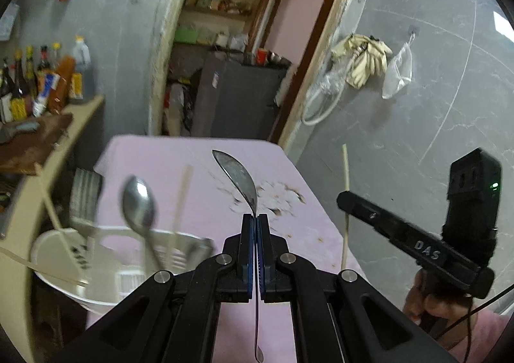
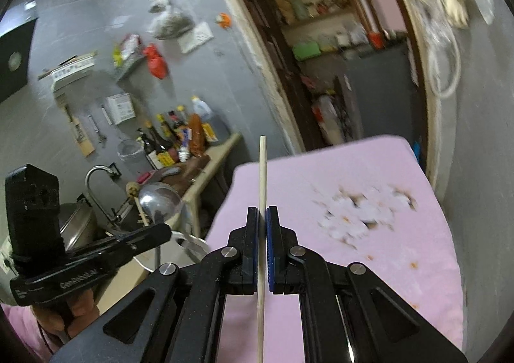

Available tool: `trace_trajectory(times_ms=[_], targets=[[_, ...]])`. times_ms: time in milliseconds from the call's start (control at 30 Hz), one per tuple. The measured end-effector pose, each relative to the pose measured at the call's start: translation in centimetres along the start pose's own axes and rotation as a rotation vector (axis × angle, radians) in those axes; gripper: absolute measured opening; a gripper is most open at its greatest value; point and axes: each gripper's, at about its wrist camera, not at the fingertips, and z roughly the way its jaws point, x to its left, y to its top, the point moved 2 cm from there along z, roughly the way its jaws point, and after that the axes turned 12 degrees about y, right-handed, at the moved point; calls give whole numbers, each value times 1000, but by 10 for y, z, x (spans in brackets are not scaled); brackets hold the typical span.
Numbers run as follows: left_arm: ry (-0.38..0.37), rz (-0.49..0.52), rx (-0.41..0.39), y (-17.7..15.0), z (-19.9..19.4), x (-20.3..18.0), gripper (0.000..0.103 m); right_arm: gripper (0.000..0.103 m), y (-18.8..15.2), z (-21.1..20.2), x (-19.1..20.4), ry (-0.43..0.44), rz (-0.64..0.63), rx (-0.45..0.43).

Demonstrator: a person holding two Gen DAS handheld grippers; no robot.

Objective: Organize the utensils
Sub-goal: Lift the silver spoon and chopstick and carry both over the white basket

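Blurred holder, cut-off handles

In the left wrist view the white utensil holder at lower left is smeared by motion, its contents only roughly readable, and the gripped spoon hides partly between the fingers. In the right wrist view the chopstick runs off the bottom edge; the shelves at upper right are too blurred to read.

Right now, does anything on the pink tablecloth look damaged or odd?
Yes. The pink tablecloth has a worn patch near its middle: whitish flaking with dark brown edges, plus small rusty specks nearby. It looks scorched or peeled, though motion blur hides detail.
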Motion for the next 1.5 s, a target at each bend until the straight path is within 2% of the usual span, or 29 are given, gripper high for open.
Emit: trace_trajectory(times_ms=[133, 267, 367, 467, 567, 700, 867, 1067, 1267, 1500], targets=[[31, -22, -49, 10, -16, 24, 3, 4, 15, 7, 26, 44, -31, -42], [67, -54, -101, 18, -30, 52, 3, 4, 30, 17, 48, 116, -23, -125], [77, -127, -137, 28, -39, 80, 3, 4, 38, 28, 62, 142, -24, -182], [117, -231, -183, 34, -44, 113, 3, 4, 39, 44, 73, 130, -28, -203], [187, -329, -219, 35, -42, 141, 3, 4, 33, 57, 81, 112, -18, -216], [215, -407, -243, 35, -35, 167, 3, 4, 23, 69, 90, 65, -61, -227], [215, -378, -239, 35, -20, 172, 3, 4, 14, 82, 96, -5, -107, -212], [152, -329, -212, 27, -3, 165, 3, 4, 6, 88, 90, -69, -110, -184], [121, -288, -195, 15, 6, 161, 3, 4, -2, 92, 85, -98, -101, -160], [121, -229, -178, 5, 8, 162, 3, 4, -11, 99, 86, -111, -92, -132]])
